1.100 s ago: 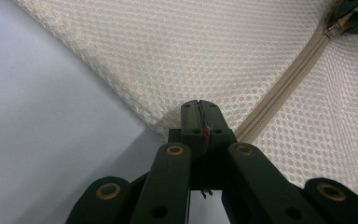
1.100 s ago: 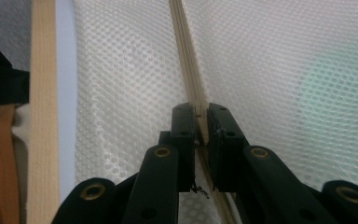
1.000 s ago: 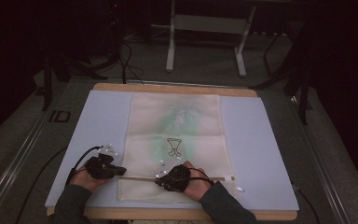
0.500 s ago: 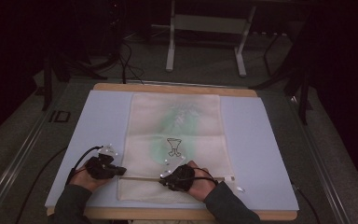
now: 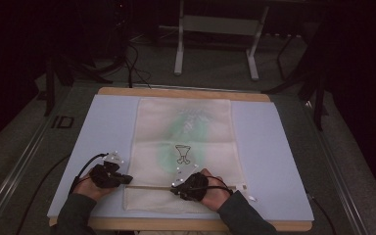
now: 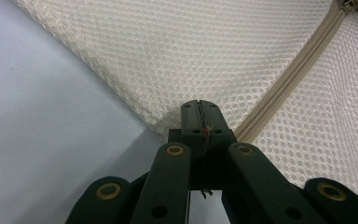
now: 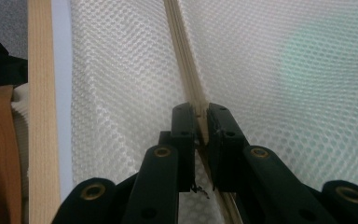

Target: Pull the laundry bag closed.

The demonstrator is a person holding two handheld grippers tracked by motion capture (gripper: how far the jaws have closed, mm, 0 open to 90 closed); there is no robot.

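Compared with one second earlier, the right gripper [image 5: 178, 187] has shifted slightly leftward along the zipper [image 5: 152, 186], while the left gripper [image 5: 127, 180] and the mesh laundry bag [image 5: 186, 127] keep their places. The cream mesh bag lies flat, lengthwise, on a pale blue mat [image 5: 274, 147] that covers a wooden table [image 5: 181, 92]; a green patch and a dark goblet-shaped mark [image 5: 182, 153] show through the netting near its middle. The zipper runs across the bag close to its near end, parallel to the table's front edge.

Left gripper view: the left gripper [image 6: 199, 105] has its jaws pressed together, pinching the bag's edge [image 6: 163, 128] where the netting meets the mat [image 6: 51, 130]; the zipper [image 6: 289, 79] runs diagonally away to the upper right.

Right gripper view: the right gripper [image 7: 201, 112] is clamped on the zipper [image 7: 184, 56], whose beige tape passes between the two jaws and continues up the netting [image 7: 270, 60]. The wooden table edge [image 7: 39, 107] and a strip of mat [image 7: 61, 93] lie to the left.

In the high view both hands rest at the near end of the bag, the left hand [image 5: 90, 186] at its left border and the right hand [image 5: 214, 188] near the middle of the zipper line, a short stretch of zipper between the grippers.
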